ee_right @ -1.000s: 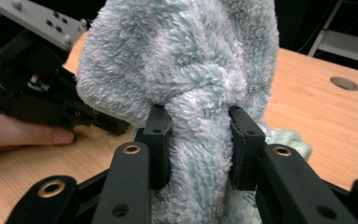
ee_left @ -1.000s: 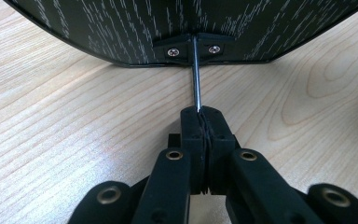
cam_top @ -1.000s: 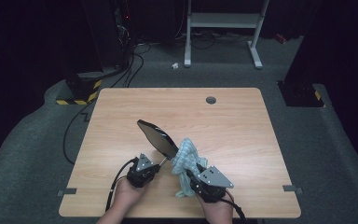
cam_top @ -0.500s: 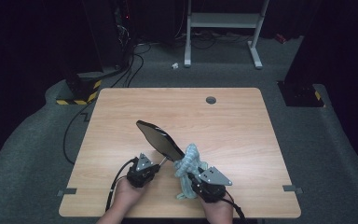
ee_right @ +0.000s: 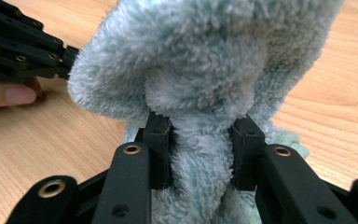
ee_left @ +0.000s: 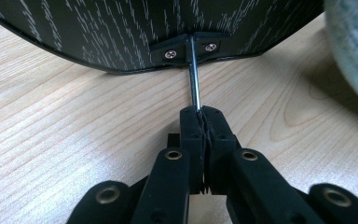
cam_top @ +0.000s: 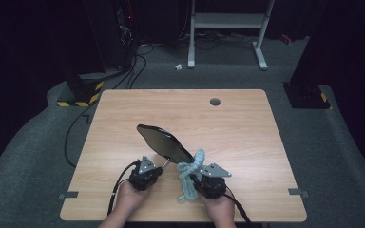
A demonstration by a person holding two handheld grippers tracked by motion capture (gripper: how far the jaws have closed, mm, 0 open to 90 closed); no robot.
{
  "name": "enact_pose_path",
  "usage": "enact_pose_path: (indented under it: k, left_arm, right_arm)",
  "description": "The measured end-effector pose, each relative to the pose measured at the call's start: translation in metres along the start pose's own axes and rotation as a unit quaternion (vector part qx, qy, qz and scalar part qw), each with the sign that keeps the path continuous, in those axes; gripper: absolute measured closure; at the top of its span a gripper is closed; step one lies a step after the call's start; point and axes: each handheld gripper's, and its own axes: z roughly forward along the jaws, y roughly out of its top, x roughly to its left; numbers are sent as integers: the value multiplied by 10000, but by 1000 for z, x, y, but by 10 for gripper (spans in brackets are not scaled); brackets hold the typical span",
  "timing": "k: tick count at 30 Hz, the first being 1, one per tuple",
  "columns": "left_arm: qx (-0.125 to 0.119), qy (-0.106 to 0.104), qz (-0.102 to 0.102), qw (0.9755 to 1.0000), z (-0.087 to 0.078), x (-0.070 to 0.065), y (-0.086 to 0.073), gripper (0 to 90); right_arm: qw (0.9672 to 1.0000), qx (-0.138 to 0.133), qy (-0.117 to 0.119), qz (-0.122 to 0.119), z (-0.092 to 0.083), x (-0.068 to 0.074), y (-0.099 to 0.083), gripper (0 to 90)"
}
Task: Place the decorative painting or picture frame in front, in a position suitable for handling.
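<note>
Wiping looks like the step in hand: a dark paddle (cam_top: 164, 142) is held tilted above the table (cam_top: 247, 123), near the middle of its front edge, and a blue-grey cloth (cam_top: 190, 173) is brought up beside its lower right end.

The left gripper (cam_top: 145, 175) is clamped tight on the thin metal rod (ee_left: 194, 77) that runs into the paddle's screwed bracket (ee_left: 189, 46). The right gripper (cam_top: 208, 183) is closed on a bunched fold of the cloth, with the rest hanging down to the table.

For a clean wipe:
- the paddle is best kept still and tilted, so its face is open to the cloth;
- the rod grip is narrow, so side pressure should be kept light, or the paddle may twist about the rod;
- the puffed top of the cloth, not the jaws, should be laid on the face;
- strokes are best run along the paddle's length, away from the bracket.

View notes:
- high view: overall layout, both hands at the front edge, cloth just beside the paddle; contact cannot be told.
- left gripper view: rod, two screws and wood-grain pattern on the paddle's underside, too small in the high view.
- right gripper view: cloth pinched between both pads (ee_right: 160, 140), pile detail, left gripper at upper left.
</note>
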Motion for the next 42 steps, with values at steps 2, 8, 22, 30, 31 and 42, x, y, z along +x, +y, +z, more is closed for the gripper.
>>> enact_pose_path:
  k: [2, 8, 22, 30, 31, 42]
  left_arm:
    - [0, 1, -2, 10000, 0, 0, 0, 877]
    - [4, 21, -8, 10000, 0, 0, 0, 878]
    - [2, 62, 30, 10000, 0, -1, 0, 880]
    - [0, 71, 30, 10000, 0, -1, 0, 880]
    - [0, 70, 31, 10000, 0, -1, 0, 880]
    - [-4, 72, 30, 10000, 0, -1, 0, 881]
  right_arm:
    - [10000, 84, 14, 18, 2, -1, 0, 655]
    - [9999, 74, 68, 35, 0, -2, -3, 655]
    - [9978, -646, 31, -142, -42, 4, 22, 655]
    - [9934, -1064, 94, -428, -58, 13, 59, 653]
    - [9926, -1115, 116, -463, -59, 15, 64, 653]
    - [9906, -1202, 184, -628, -57, 21, 86, 651]
